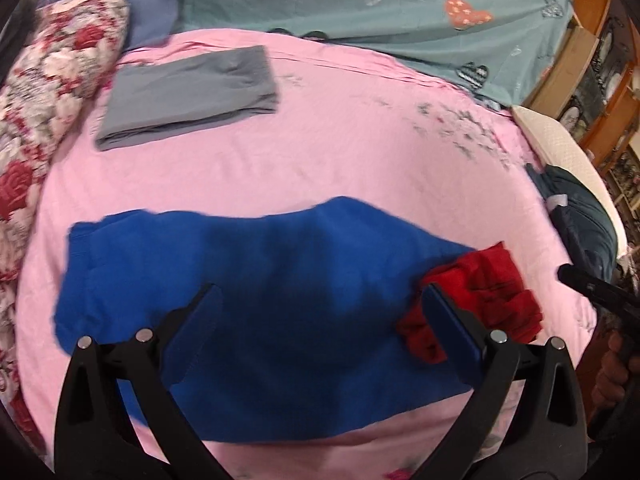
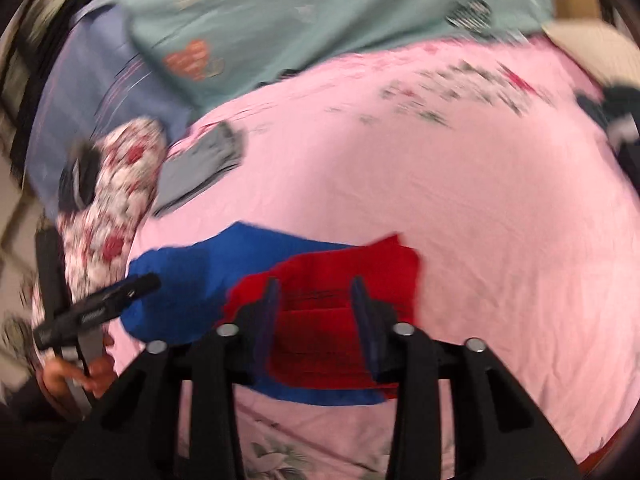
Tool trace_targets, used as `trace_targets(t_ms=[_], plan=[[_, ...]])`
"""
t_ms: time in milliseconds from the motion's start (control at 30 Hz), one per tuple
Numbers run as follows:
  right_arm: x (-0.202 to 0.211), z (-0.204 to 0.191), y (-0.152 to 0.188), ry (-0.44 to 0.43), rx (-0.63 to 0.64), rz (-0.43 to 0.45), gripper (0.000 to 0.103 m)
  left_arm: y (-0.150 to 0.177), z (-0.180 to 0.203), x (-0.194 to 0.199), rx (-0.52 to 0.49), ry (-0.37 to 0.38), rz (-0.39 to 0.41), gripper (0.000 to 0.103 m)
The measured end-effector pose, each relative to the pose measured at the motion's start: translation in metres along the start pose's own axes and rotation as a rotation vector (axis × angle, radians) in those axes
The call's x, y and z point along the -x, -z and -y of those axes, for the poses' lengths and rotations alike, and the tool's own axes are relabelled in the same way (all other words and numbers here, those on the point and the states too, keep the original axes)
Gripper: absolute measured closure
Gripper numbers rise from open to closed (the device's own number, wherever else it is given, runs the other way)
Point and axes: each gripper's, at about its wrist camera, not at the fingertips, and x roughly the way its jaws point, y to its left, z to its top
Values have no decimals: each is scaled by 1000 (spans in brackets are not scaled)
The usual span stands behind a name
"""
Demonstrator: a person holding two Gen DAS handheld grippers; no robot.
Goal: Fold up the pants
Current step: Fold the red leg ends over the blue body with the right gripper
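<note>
- I see the bed (image 1: pixel 328 152) under a pink sheet (image 2: pixel 460 208), which fills most of both views; a teal quilt (image 1: pixel 360 4) with heart prints lies along its far side.
- A floral cushion (image 1: pixel 48 92) sits at the sheet's left edge.
- The blue pants (image 1: pixel 256 280) lie bunched across the near part of the sheet, directly under my left claw (image 1: pixel 320 304).
- A red garment (image 2: pixel 340 280) lies on the right end of the blue pants, overlapping them; from the right wrist view it sits under my right claw (image 2: pixel 316 300).
- Grey folded pants (image 1: pixel 188 96) rest flat on the far left of the sheet, just beside the cushion and well apart from the blue pair.
- A dark garment (image 1: pixel 580 220) lies heaped at the bed's right edge.
- My left claw is spread wide with nothing between its fingers, hovering above the blue cloth.
- My right claw is parted too, narrower, over the red cloth; motion blur keeps me from telling whether its fingers touch the fabric.
</note>
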Motion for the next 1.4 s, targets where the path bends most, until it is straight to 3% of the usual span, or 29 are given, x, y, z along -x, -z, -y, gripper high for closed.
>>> trace_targets(t_ms=[100,133,200,233,300,400,500,633,733,800,867,967,1167,1300,1400], plan=[[-11,39,0,-33,-101,-49,75,0,33,-23,-38,29,-41,2],[-22,42,4,-48,-90,-113,79,1,45,-35,-47,35,-71,2],[-39,36,22,-28,-14,-237,80,5,59,-53,-67,22,-110,2],[-42,27,35,-7,84,-280,80,8,63,-60,-76,9,-122,2],[-31,14,46,-9,204,-283,80,11,68,-73,-79,-34,-146,2],[-21,12,40,-23,246,-330,80,12,66,-79,-50,-61,-164,2],[-4,18,18,-88,201,-244,80,13,66,-79,-71,-91,-168,2],[-10,31,-8,-127,89,-136,80,16,68,-75,-88,-128,-161,2],[-42,39,-3,-189,80,-286,80,18,65,-75,-73,-135,-169,2],[-62,30,12,-192,188,-454,78,20,65,-76,-74,-141,-178,2],[-47,20,19,-227,310,-462,78,21,68,-76,-83,-151,-175,2],[-37,20,10,-277,335,-513,78,23,67,-77,-79,-169,-171,2],[-45,31,-46,-257,223,-314,78,23,69,-64,-77,-198,-154,2],[-72,40,-64,-233,188,-313,78,15,87,-35,-126,-206,-83,2],[-88,39,-76,-226,258,-323,77,12,118,-12,-161,-119,-33,2]])
